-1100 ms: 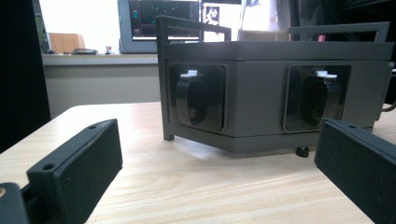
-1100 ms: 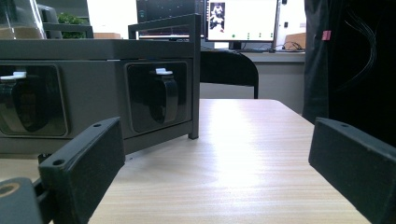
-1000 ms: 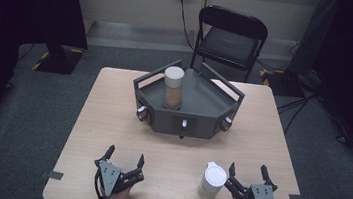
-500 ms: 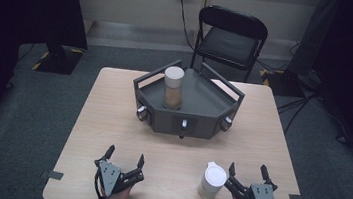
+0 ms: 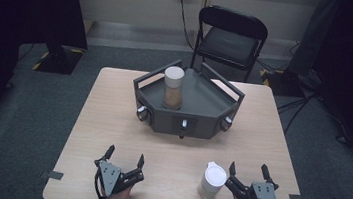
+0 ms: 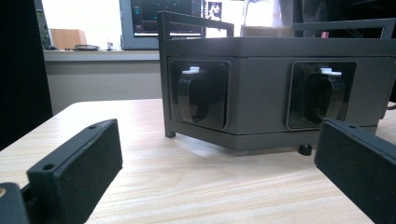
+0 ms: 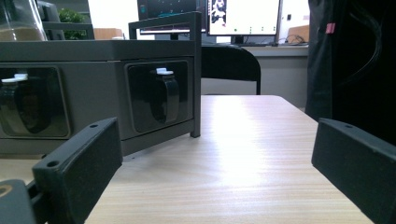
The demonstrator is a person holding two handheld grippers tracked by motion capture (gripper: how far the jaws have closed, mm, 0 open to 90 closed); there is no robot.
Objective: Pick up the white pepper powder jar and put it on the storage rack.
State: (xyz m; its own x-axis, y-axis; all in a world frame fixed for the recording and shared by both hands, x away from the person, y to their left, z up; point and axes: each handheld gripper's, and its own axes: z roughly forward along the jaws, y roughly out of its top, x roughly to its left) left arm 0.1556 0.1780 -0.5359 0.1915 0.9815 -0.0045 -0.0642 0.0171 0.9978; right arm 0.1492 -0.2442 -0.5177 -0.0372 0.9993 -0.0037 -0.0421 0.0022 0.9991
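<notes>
Evidently poised to start, both grippers rest at the near desk (image 5: pixel 111 122) edge with fingers spread and empty, the right gripper (image 5: pixel 246 174) just right of the white cup (image 5: pixel 213 181), the left gripper (image 5: pixel 125 157) well apart from it.

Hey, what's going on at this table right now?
A person holds the left gripper and the right gripper low at the table's near edge, both open and empty. A white cup stands just left of the right gripper. Farther back, a jar of brown stuff stands on a grey tray with knobs.
</notes>
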